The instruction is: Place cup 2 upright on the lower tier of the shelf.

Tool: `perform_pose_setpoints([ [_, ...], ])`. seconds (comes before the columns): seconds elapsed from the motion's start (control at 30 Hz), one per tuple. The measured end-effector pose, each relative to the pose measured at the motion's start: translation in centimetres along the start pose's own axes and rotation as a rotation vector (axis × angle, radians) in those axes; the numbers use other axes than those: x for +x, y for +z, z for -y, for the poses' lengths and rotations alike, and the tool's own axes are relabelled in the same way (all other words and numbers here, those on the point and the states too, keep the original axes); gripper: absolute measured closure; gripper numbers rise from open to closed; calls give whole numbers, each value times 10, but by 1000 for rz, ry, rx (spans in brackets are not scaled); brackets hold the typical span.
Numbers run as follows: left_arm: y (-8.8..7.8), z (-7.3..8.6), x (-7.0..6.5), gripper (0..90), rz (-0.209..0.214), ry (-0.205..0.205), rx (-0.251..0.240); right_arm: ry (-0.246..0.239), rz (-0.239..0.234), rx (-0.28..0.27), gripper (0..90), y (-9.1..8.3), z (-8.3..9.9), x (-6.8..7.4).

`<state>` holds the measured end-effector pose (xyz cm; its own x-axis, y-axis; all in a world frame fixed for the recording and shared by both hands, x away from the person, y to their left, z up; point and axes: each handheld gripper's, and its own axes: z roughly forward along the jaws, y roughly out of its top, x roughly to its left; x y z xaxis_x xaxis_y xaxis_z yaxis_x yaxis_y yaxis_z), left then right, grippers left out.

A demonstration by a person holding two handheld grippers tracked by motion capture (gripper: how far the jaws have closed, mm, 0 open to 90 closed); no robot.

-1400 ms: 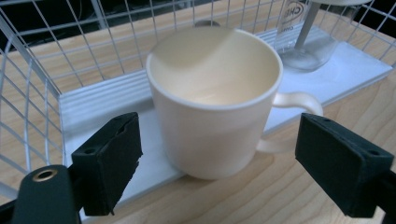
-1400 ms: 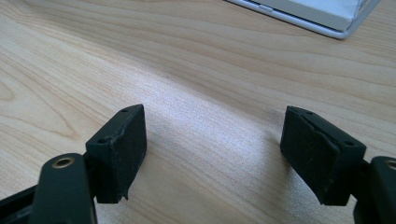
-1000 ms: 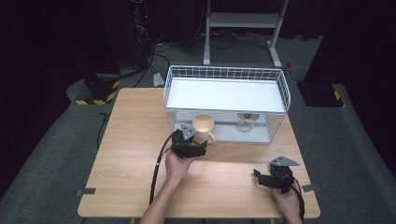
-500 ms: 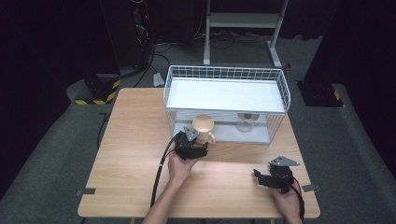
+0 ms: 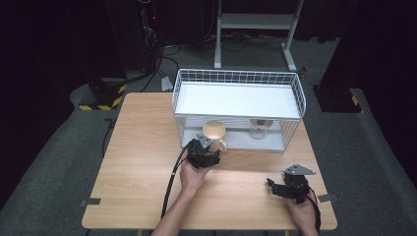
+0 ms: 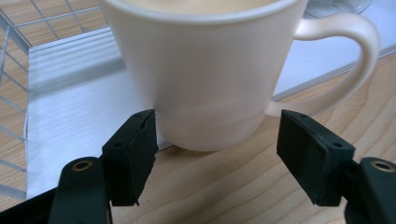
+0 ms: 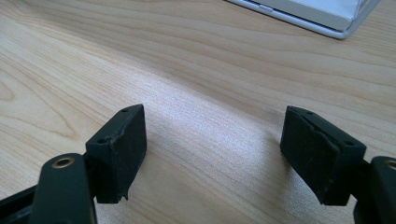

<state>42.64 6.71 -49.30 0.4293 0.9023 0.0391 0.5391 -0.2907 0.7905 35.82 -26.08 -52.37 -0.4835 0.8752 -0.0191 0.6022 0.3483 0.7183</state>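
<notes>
left tool (image 6: 217, 135) | jaws closing – either side of mug (image 6: 205, 74)

mugs: 1 (image 5: 215, 132) | glasses: 1 (image 5: 257, 129) | wire baskets: 1 (image 5: 295, 86) | tables: 1 (image 5: 137, 147) | grippers: 2 (image 5: 205, 152) (image 5: 290, 186)

White wire basket (image 5: 295, 93) on wooden table (image 5: 142, 147), glass (image 5: 259, 129) under it, grey floor (image 5: 59, 162).

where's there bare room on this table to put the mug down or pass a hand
The table is bare over its whole left half, from the wire basket out to the left edge, and along the front between left gripper and right gripper. It is crowded where the mug stands against the basket front.
</notes>
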Motion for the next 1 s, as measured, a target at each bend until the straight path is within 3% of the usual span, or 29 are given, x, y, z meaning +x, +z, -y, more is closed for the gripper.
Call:
perform_pose_setpoints([
  [0.23, 3, -2, 2, 314, -26, 16, 15, 3, 1, 2, 229, 0, 0, 0],
  [1.0, 12, -5, 5, 342, -15, -2, 28, 3, 1, 1, 228, 0, 0, 0],
])
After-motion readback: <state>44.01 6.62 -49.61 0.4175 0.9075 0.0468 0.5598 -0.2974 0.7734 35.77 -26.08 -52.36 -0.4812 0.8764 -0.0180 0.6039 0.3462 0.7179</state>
